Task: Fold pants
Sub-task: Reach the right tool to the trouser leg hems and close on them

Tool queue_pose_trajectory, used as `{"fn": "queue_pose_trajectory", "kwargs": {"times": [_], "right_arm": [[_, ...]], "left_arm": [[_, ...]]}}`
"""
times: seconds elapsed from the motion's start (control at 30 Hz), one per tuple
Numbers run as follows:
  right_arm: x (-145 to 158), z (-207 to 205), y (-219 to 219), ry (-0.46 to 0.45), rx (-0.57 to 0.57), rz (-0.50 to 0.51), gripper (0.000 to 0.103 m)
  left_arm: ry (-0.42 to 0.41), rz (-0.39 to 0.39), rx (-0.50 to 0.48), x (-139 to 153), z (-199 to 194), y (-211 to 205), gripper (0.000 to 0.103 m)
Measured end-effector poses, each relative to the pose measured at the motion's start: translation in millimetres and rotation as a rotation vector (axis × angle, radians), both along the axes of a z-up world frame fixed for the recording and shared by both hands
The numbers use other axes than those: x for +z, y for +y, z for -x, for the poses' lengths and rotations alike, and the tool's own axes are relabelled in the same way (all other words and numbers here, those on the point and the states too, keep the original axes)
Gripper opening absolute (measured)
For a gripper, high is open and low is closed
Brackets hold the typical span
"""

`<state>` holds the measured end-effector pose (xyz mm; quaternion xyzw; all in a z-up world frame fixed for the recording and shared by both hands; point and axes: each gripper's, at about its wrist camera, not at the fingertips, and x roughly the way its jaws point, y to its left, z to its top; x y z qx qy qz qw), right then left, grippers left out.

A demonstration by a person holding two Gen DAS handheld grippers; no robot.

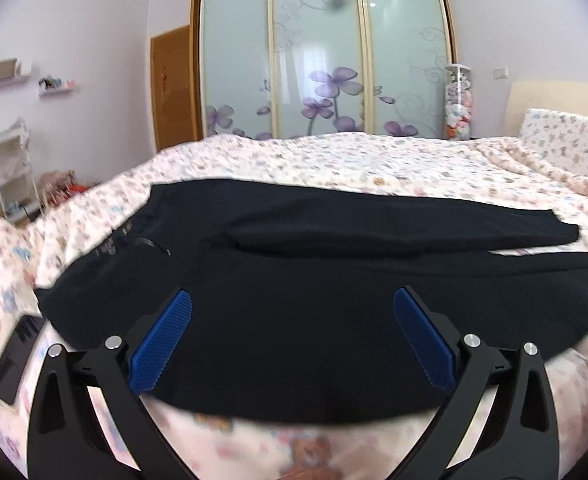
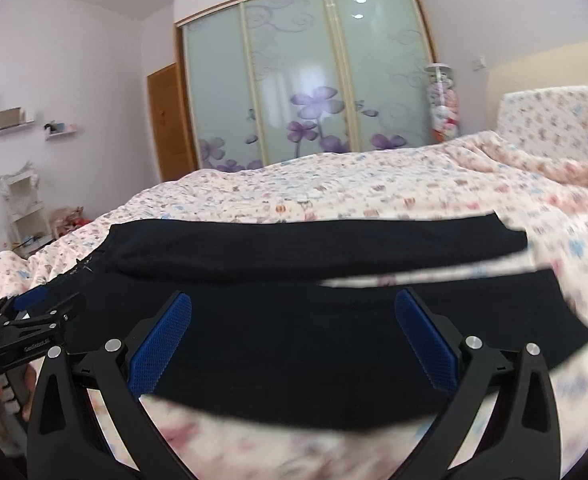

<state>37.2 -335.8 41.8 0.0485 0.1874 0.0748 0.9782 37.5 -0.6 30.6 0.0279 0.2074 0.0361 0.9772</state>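
Black pants [image 1: 294, 264] lie flat across the floral bedspread, waistband to the left, both legs running right side by side. They also show in the right wrist view [image 2: 294, 320], where a strip of bedspread shows between the two legs. My left gripper [image 1: 292, 304] is open over the near leg close to the waist, empty. My right gripper [image 2: 293, 304] is open over the near leg further toward the cuffs, empty. The left gripper [image 2: 34, 312] appears at the left edge of the right wrist view.
A dark phone-like slab [image 1: 14, 356] lies on the bedspread left of the pants. A pillow [image 1: 566, 144] leans at the headboard on the right. Wardrobe doors [image 1: 318, 56] stand behind the bed [image 1: 334, 160]. A white shelf rack [image 1: 10, 168] stands at far left.
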Motion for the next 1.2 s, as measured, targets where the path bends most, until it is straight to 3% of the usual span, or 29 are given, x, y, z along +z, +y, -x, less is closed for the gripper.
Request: {"fn": "queue_pose_trajectory", "kwargs": {"times": [0.17, 0.3, 0.6, 0.83, 1.1, 1.2], "right_arm": [[24, -66, -71, 0.112, -0.035, -0.063, 0.102], [26, -129, -135, 0.233, -0.092, -0.164, 0.102], [-14, -238, -254, 0.361, -0.258, -0.404, 0.102], [-32, -277, -280, 0.375, -0.335, -0.369, 0.102], [-59, -304, -288, 0.470, -0.374, -0.292, 0.081], [-66, -300, -288, 0.469, -0.392, -0.271, 0.061]], "left_arm": [[-0.040, 0.004, 0.059, 10, -28, -3, 0.101], [-0.064, 0.013, 0.103, 1, -36, -3, 0.101], [0.014, 0.080, -0.016, -12, -52, 0, 0.101], [0.050, 0.105, -0.078, -20, -62, -2, 0.101], [0.072, 0.106, -0.110, -22, -65, -6, 0.101], [0.084, 0.116, -0.110, -23, -68, -4, 0.101]]}}
